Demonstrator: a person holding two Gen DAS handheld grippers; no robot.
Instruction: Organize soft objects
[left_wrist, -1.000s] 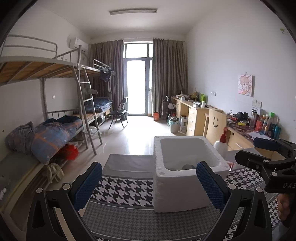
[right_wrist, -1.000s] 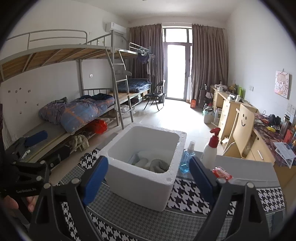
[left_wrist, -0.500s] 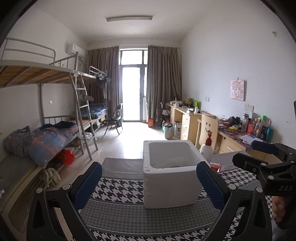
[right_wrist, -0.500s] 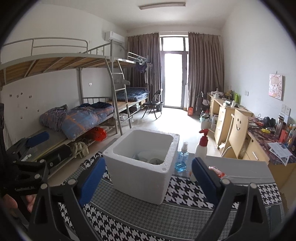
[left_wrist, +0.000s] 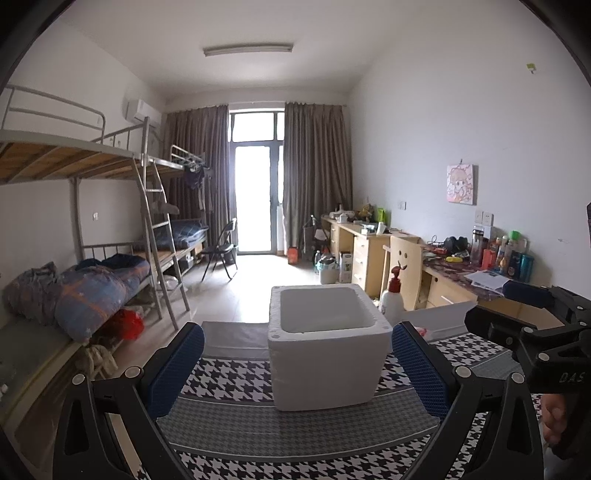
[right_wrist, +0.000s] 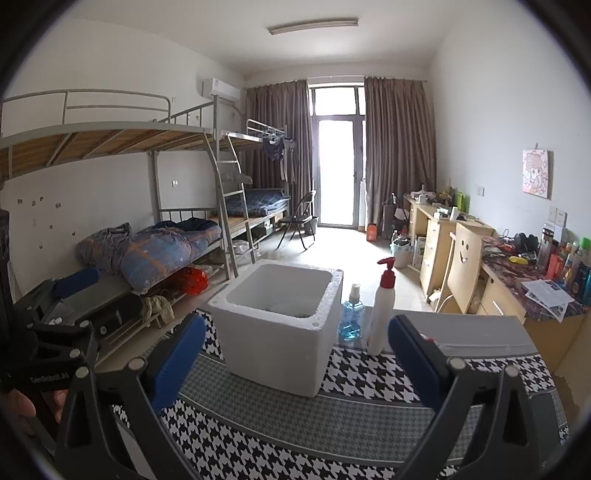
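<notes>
A white foam box (left_wrist: 325, 354) stands upright on a table covered with a black-and-white houndstooth cloth (left_wrist: 236, 373), towards the far side of the table. Seen from the right wrist, a small patch of pale folded cloth (right_wrist: 286, 308) lies at the bottom of the box; from the left wrist the interior shows only white walls. The left gripper (left_wrist: 297, 369) is held in front of the box and apart from it, its blue-padded jaws spread wide with nothing between them. The right gripper (right_wrist: 295, 363) is likewise in front of the box, not touching it; its jaws are opening, already near their widest, and nothing is between the pads. Just beside the box, on its right, stand a white pump bottle with a red top (right_wrist: 382, 306) and a small blue spray bottle (right_wrist: 352, 314), both upright. A small red packet (left_wrist: 424, 332) lies near the pump bottle. Beyond the table, a bunk bed (right_wrist: 155, 206) with bundled bedding runs along the left wall and a row of wooden desks (right_wrist: 443, 229) along the right wall.
</notes>
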